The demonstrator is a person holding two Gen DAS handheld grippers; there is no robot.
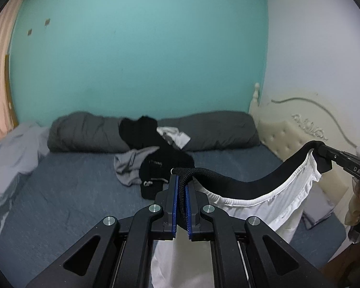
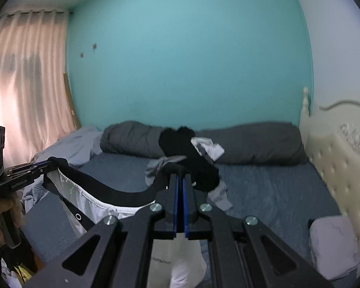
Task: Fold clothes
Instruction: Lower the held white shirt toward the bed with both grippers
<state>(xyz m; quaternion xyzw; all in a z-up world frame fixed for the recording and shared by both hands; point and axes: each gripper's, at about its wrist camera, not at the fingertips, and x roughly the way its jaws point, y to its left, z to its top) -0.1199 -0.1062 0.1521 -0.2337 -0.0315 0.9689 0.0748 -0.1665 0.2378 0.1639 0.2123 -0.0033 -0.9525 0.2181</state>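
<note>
Teal-walled bedroom, and the working surface is a bed with a blue sheet and a rolled grey duvet along the wall. I've got white shorts with a black waistband hanging in the air over the near edge of the bed, strung between both tongs. The left gripper is clamped on one end of the waistband, the right gripper is pinched shut on the other end, and the band sags between them.

My read on handling: light, floppy cloth with no stiffness, so it'll drape wherever gravity wants. The thick elastic band looks like the best place to hold, since the thin white fabric would probably slip or bunch.

Count: one pair of shorts in hand, and one pile mid-bed. In it I can make out at least three pieces, black, grey and white, though it's too tangled to be sure. There's also one folded pale item by the headboard.
</note>
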